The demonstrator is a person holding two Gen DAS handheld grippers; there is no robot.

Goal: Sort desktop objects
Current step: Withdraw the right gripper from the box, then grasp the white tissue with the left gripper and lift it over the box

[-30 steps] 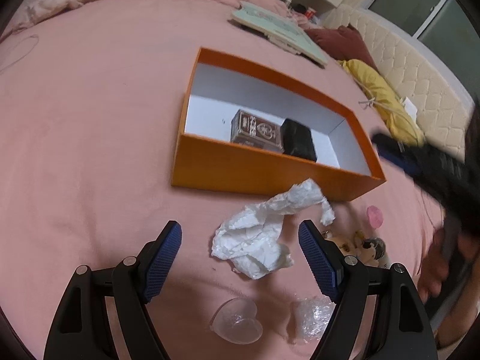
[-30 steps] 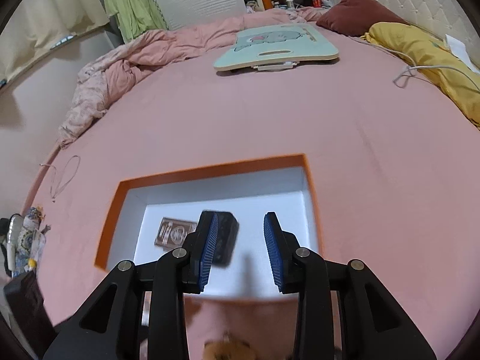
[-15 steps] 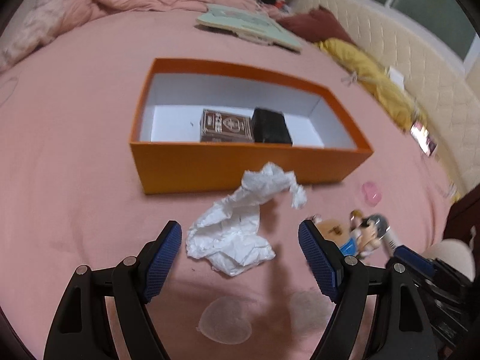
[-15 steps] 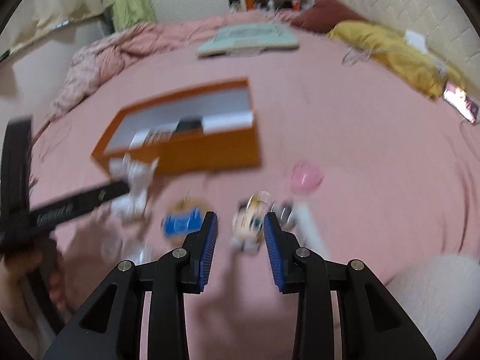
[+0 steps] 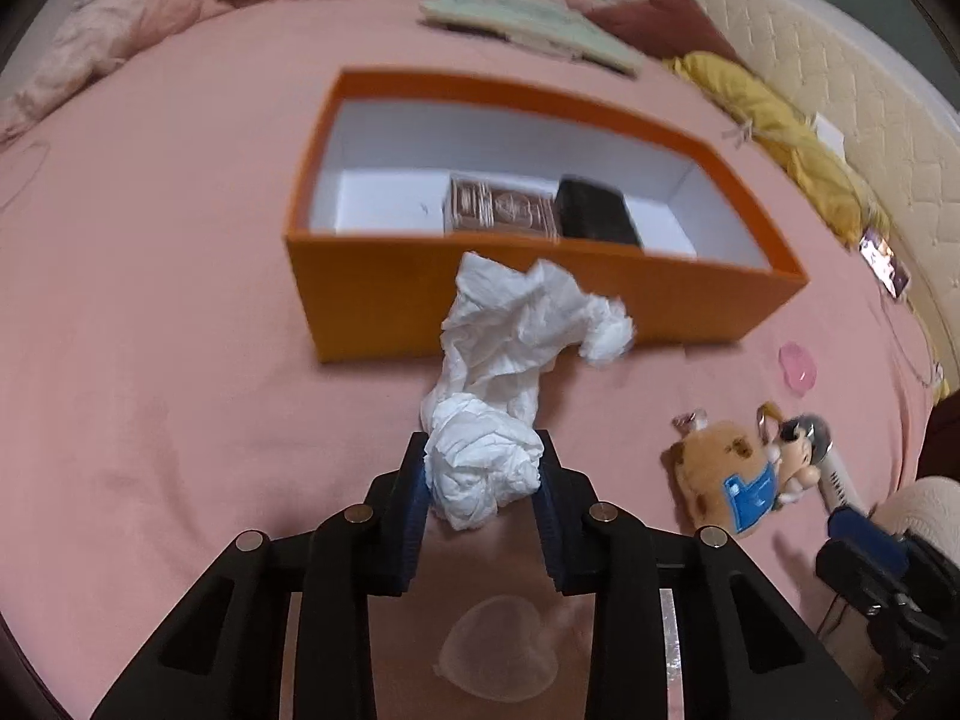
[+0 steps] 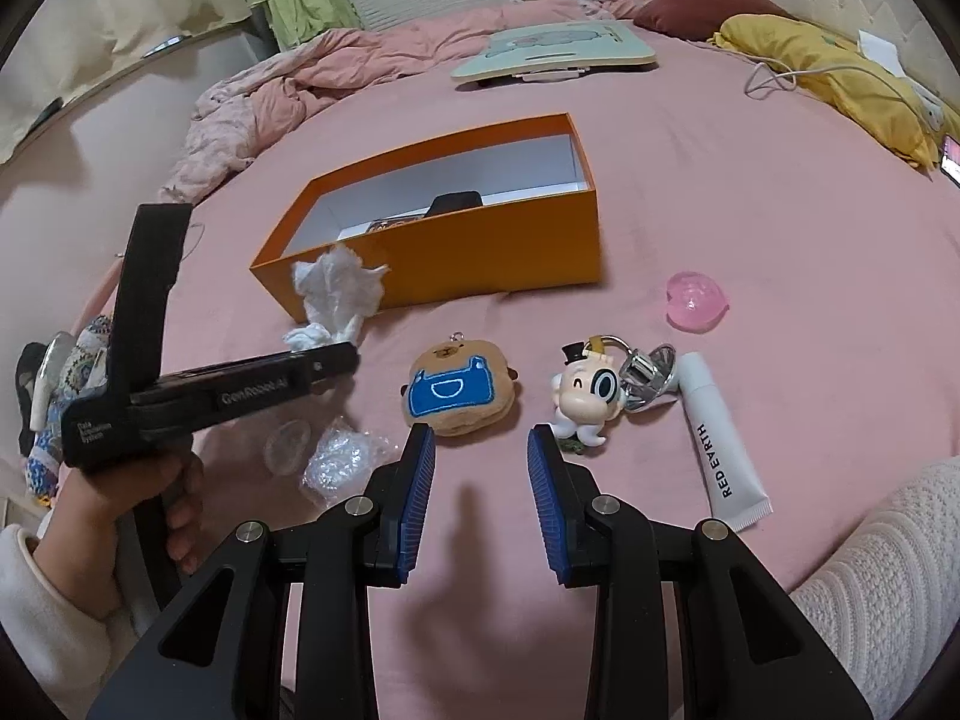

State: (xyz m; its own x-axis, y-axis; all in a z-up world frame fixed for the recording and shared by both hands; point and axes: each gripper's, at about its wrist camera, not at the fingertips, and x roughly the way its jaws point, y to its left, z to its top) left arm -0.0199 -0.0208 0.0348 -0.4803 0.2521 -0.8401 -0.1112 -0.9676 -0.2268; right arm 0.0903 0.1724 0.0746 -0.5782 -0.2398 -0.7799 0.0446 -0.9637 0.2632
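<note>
A crumpled white tissue (image 5: pixel 516 330) lies on the pink bed in front of the orange box (image 5: pixel 540 312). My left gripper (image 5: pixel 483 450) is closing on the tissue's near lump, and both blue pads press on it. The right wrist view shows the same tissue (image 6: pixel 336 294) at the left gripper's (image 6: pixel 345 357) tip. My right gripper (image 6: pixel 480 444) hovers with a narrow gap and nothing in it, just short of a brown plush keychain (image 6: pixel 459 390) and a cartoon figure keychain (image 6: pixel 585 393). Inside the box sit a brown card box (image 5: pixel 501 213) and a black case (image 5: pixel 594 216).
A white tube (image 6: pixel 720 444) lies right of the figure, with a pink heart (image 6: pixel 696 300) beyond it. A clear heart (image 5: pixel 495 654) and crinkled clear wrap (image 6: pixel 342 459) lie near the left gripper. A lap desk (image 6: pixel 558 48), pillows and a bunched duvet lie farther back.
The left jaws went from wide open around the tissue to closed on it. The right gripper swung from over the orange box to the toys on the near side of it.
</note>
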